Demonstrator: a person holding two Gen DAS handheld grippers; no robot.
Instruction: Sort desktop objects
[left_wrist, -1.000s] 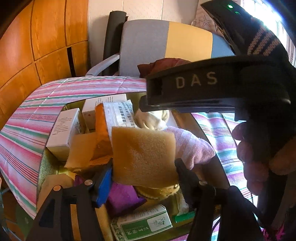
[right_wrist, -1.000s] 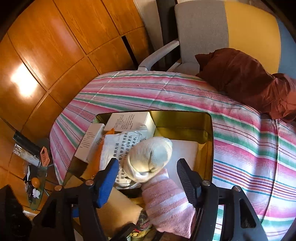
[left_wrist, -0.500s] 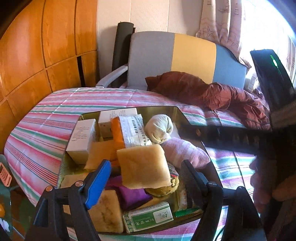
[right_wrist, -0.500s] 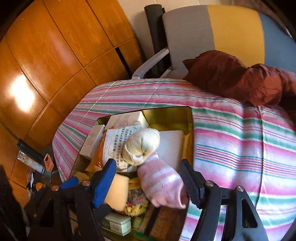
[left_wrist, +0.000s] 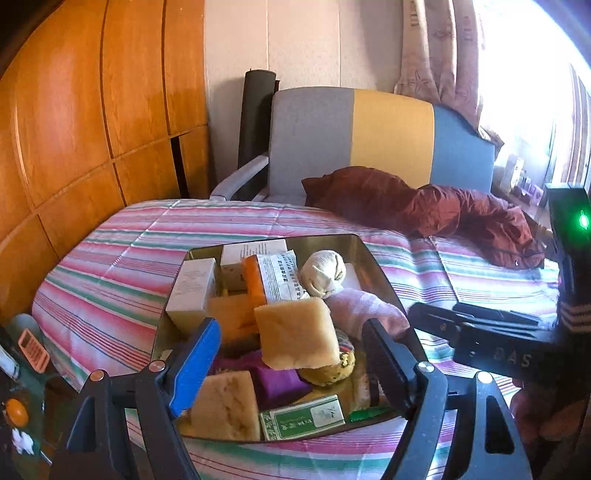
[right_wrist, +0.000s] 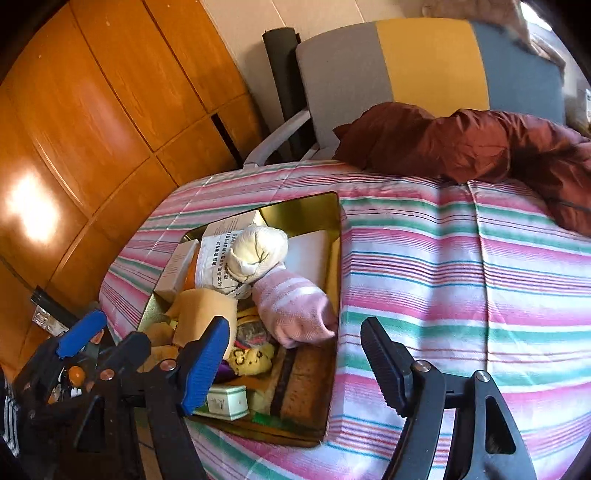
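A gold metal tray (left_wrist: 373, 254) (right_wrist: 332, 218) sits on the striped cloth, heaped with several things: a yellow sponge (left_wrist: 297, 334), a rolled white sock (left_wrist: 323, 273) (right_wrist: 258, 253), a pink striped sock (left_wrist: 364, 312) (right_wrist: 291, 304), white boxes (left_wrist: 192, 291), a purple item (left_wrist: 277, 382) and a green box (left_wrist: 304, 421). My left gripper (left_wrist: 288, 365) is open and empty, held back above the tray's near edge. My right gripper (right_wrist: 295, 365) is open and empty over the tray's near right corner; its body shows in the left wrist view (left_wrist: 491, 343).
A striped pink, green and white cloth (right_wrist: 461, 266) covers the table. A dark red jacket (left_wrist: 424, 206) (right_wrist: 461, 140) lies at its far edge before a grey, yellow and blue chair (left_wrist: 369, 136). Wood panels (left_wrist: 92, 110) stand left. Small items lie on a low surface (left_wrist: 22, 369) at left.
Both grippers have pulled back and up from the tray. The sponge that was between my left fingers now lies on the pile. The right gripper has shifted right.
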